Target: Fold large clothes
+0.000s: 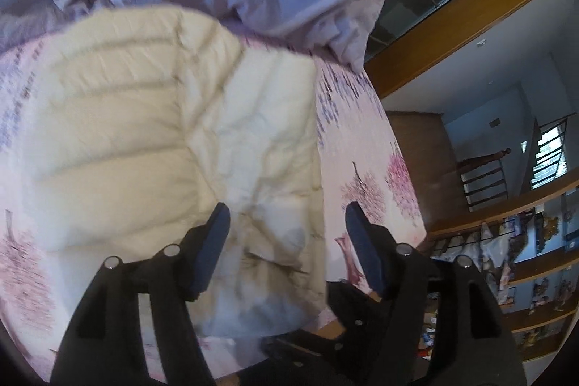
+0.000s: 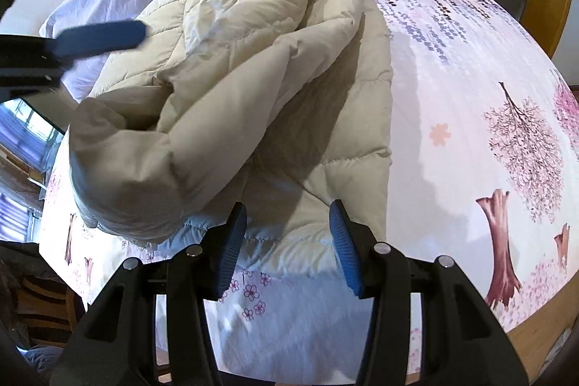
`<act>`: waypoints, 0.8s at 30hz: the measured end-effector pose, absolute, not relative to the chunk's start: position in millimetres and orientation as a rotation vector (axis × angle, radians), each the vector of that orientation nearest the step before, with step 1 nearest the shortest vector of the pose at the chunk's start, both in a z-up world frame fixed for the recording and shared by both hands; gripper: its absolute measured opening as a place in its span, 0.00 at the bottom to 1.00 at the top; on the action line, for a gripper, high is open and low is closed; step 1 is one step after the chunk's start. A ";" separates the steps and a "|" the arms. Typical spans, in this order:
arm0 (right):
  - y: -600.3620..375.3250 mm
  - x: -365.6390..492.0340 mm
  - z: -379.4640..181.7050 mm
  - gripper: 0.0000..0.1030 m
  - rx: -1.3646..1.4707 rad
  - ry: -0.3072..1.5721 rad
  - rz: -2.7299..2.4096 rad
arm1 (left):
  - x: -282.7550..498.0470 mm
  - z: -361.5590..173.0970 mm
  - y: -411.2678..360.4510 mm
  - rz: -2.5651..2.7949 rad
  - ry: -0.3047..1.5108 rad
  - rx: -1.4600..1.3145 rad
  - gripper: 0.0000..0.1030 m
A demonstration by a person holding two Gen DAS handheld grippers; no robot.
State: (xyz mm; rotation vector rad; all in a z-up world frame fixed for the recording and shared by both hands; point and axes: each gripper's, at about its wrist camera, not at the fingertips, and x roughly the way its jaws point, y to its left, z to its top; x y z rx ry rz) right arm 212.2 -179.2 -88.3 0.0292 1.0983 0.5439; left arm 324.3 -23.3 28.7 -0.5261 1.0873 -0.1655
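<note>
Right wrist: spread right tool (image 2: 287,241) hovers just before cream jacket (image 2: 231,96).

Left view motion-blurred – jacket (image 1: 163,132) quilting soft; shelf items (image 1: 506,252) perhaps books – unreadable.

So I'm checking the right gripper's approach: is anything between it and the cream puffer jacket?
Nothing visible does. The right gripper is open just over the puffer jacket's near hem, with only the floral sheet around.

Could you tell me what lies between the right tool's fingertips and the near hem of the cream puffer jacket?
Nothing separates them. In the right wrist view, the open right tool already overlaps the cream puffer jacket; only floral bedsheet shows around it.
</note>
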 end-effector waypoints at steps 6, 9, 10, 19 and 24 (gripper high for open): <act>-186.2 220.8 -90.5 0.48 0.036 1.093 0.518 | 309.9 33.6 27.3 0.021 1.062 -0.397 0.65; -189.2 227.1 -92.7 0.48 0.037 1.094 0.507 | 306.9 21.7 53.9 0.105 1.076 -0.405 0.65; -190.0 229.7 -93.4 0.48 0.035 1.093 0.502 | 306.0 16.4 60.6 0.127 1.084 -0.407 0.65; -204.7 245.3 -88.2 0.48 0.029 1.080 0.432 | 302.7 -22.2 61.2 0.168 1.140 -0.418 0.67; -224.2 255.9 -80.1 0.48 0.050 1.066 0.365 | 305.2 -34.5 47.0 0.163 1.157 -0.438 0.69</act>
